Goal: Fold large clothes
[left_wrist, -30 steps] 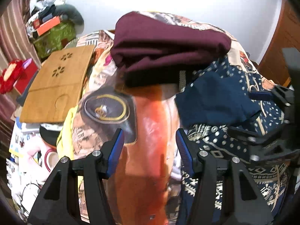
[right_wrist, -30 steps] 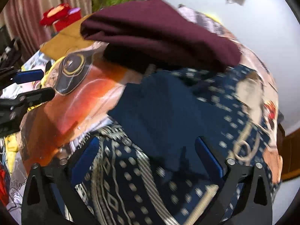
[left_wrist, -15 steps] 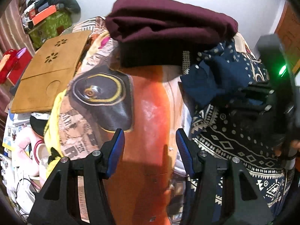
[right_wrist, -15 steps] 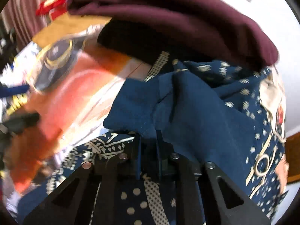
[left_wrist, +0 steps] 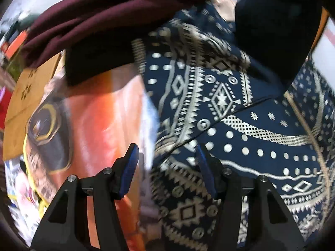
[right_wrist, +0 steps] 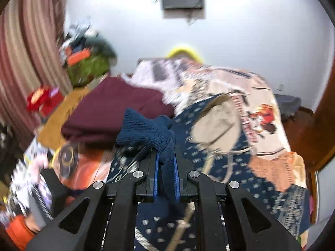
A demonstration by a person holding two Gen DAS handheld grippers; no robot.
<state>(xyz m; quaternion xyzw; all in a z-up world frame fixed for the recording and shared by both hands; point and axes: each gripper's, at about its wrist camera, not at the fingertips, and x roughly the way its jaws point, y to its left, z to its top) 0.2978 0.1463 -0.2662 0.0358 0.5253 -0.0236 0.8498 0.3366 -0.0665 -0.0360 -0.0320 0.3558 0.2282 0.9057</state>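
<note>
Right gripper (right_wrist: 166, 177): clamped on navy patterned garment (right_wrist: 146, 130), lifted | Left gripper (left_wrist: 165, 171): jaws apart, empty, over garment edge | Maroon folded cloth (left_wrist: 108, 14) behind

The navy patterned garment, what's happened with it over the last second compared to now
The right gripper, open a second ago, has shut on a bunched edge of the navy patterned garment and lifted it off the bed. The left gripper has moved in over the garment's edge. Its jaws are as open and empty as before, and the folded maroon garment hasn't moved.
</note>
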